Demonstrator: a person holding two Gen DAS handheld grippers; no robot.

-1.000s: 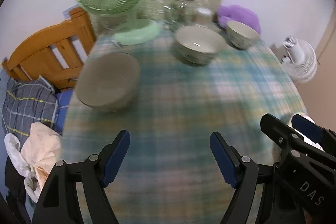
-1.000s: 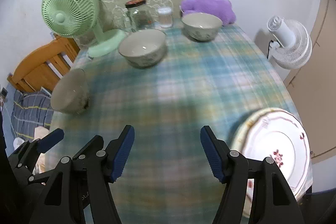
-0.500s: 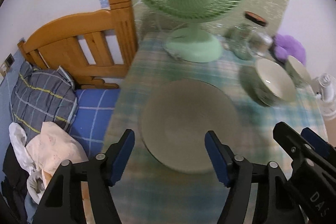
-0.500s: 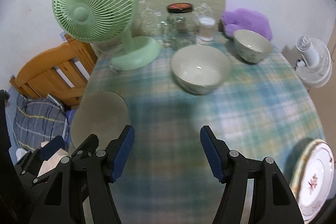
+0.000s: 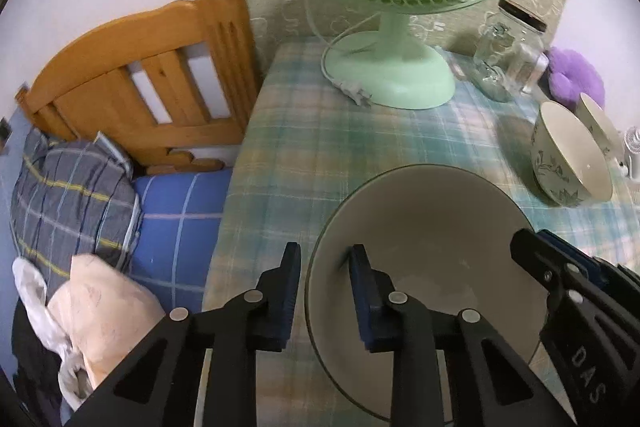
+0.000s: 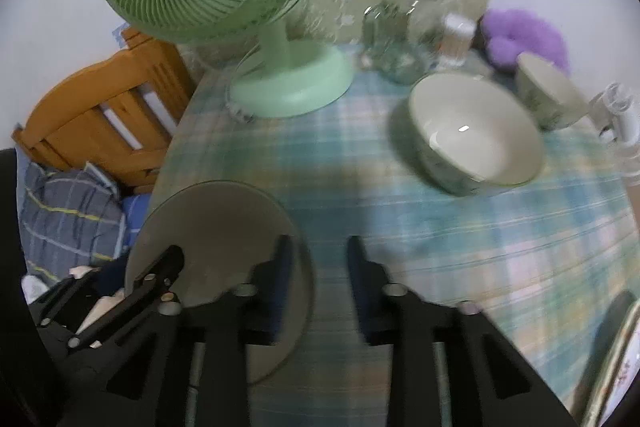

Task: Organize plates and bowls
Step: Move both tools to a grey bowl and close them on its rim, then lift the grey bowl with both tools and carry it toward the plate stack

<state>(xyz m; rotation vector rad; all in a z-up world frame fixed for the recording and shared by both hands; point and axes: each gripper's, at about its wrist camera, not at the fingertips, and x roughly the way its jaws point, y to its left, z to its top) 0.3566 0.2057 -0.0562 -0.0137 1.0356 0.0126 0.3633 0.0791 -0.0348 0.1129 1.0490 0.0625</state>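
1. Glazed ceramic, the grey bowl [image 5: 424, 267] sits at the bench [image 5: 320, 147] edge nearest the bed [image 5: 176, 211]; likely heavy, rigid, slick, chippable.
2. Take it by the rim: the left gripper [image 5: 325, 291], jaws just closing, straddles the near wall.
3. Opposite, the right gripper [image 6: 318, 283] has narrowed likewise across the rim; contact unclear.

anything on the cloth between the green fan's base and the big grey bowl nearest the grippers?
No: only bare plaid tablecloth between the green fan's base and the big grey bowl. The fan's plug lies beside the base. Clearest in the left wrist view.
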